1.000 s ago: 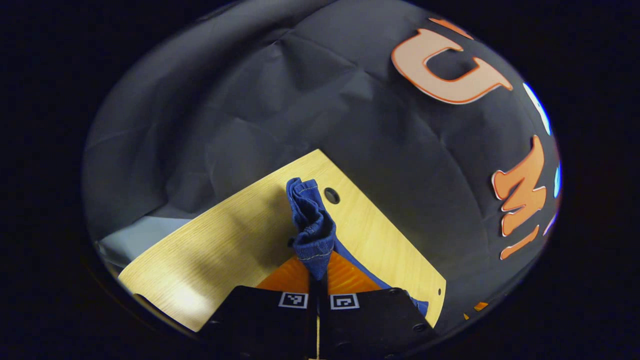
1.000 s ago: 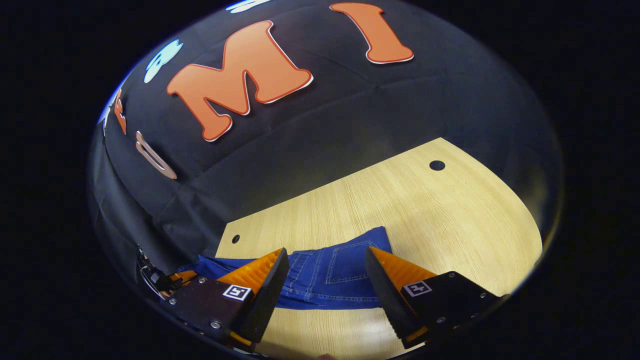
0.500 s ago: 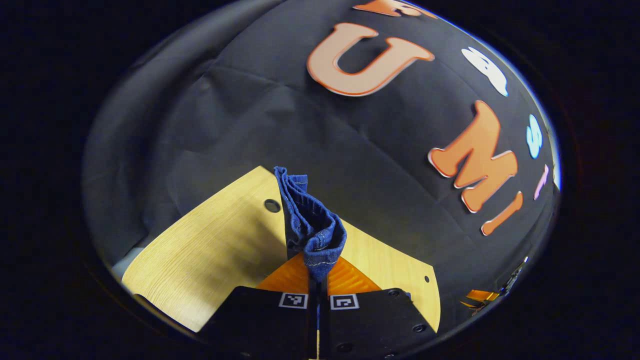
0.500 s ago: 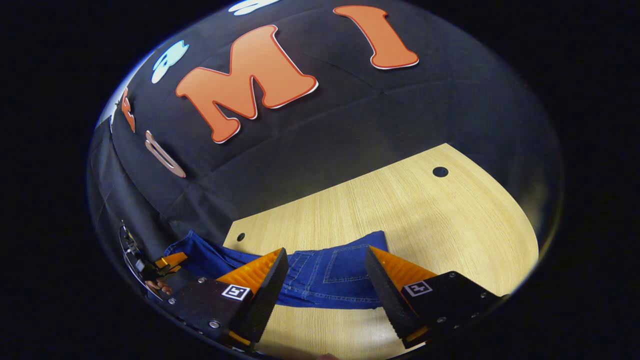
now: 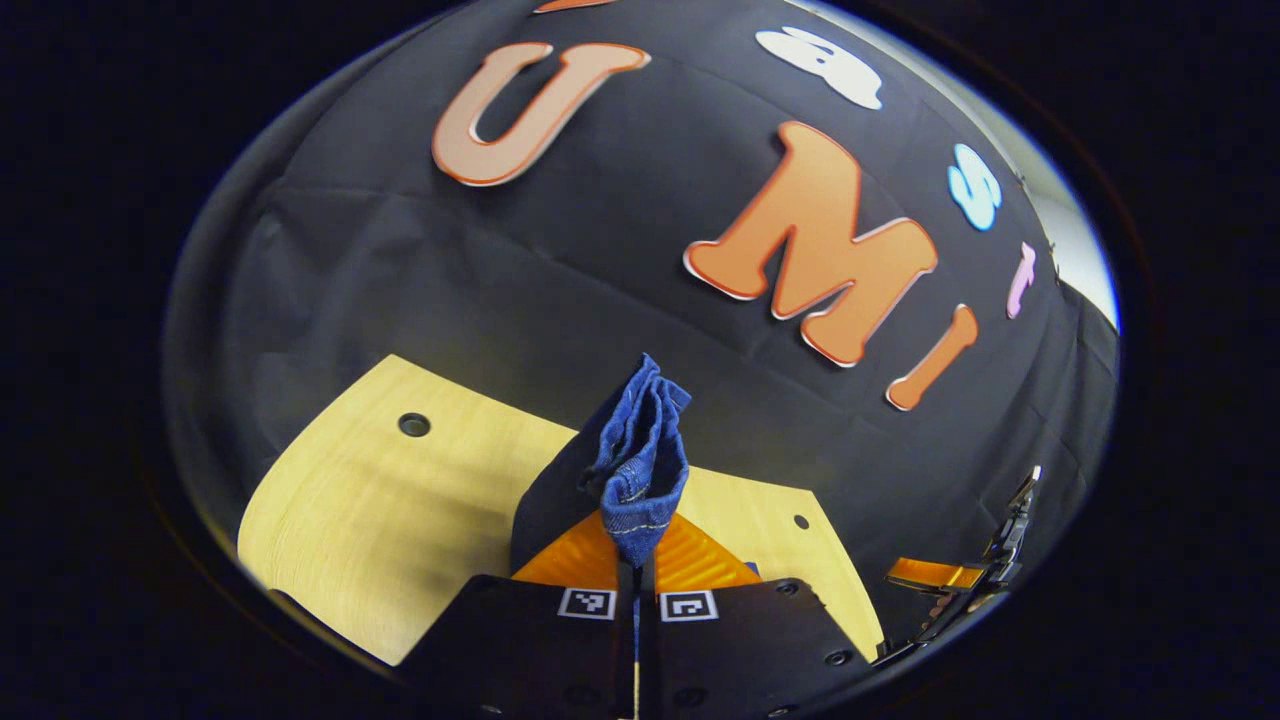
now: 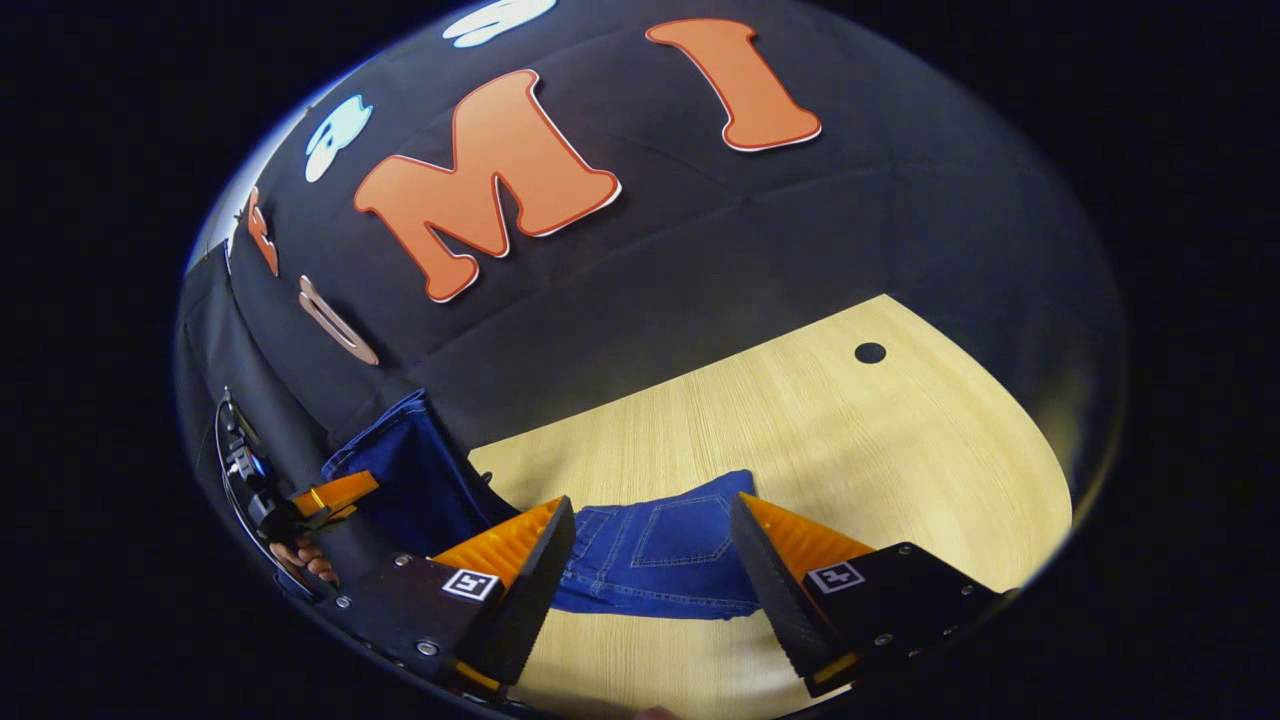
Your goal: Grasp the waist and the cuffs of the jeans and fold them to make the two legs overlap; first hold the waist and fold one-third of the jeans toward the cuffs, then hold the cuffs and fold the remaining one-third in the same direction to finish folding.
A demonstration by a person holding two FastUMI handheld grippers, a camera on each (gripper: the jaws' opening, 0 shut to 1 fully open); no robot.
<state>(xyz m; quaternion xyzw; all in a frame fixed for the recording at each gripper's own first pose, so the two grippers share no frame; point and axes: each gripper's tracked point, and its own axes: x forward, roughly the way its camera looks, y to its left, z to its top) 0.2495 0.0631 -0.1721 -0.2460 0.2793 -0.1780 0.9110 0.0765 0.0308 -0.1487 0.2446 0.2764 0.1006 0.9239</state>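
Observation:
Blue jeans [image 6: 660, 545] lie on the wooden table [image 6: 800, 420], their back-pocket part flat just beyond my right gripper [image 6: 650, 560]. That gripper is open and hovers above the denim with nothing between its fingers. At the left of the right gripper view the jeans' other end [image 6: 410, 470] is raised off the table, held by the left gripper [image 6: 325, 493]. In the left gripper view, my left gripper [image 5: 637, 555] is shut on a bunched fold of the jeans [image 5: 640, 465] that sticks up past the fingertips. The right gripper [image 5: 935, 575] shows low at the far right.
The table [image 5: 380, 520] has a round cable hole [image 6: 870, 352] near its far right corner and another hole [image 5: 413, 424] seen from the left gripper. The black cloth wall stands close behind the table. A hand [image 6: 300, 560] holds the left gripper.
The left gripper has risen and swung with the denim still clamped. The jeans' left end has come up off the table. The right gripper stayed open and nearly still.

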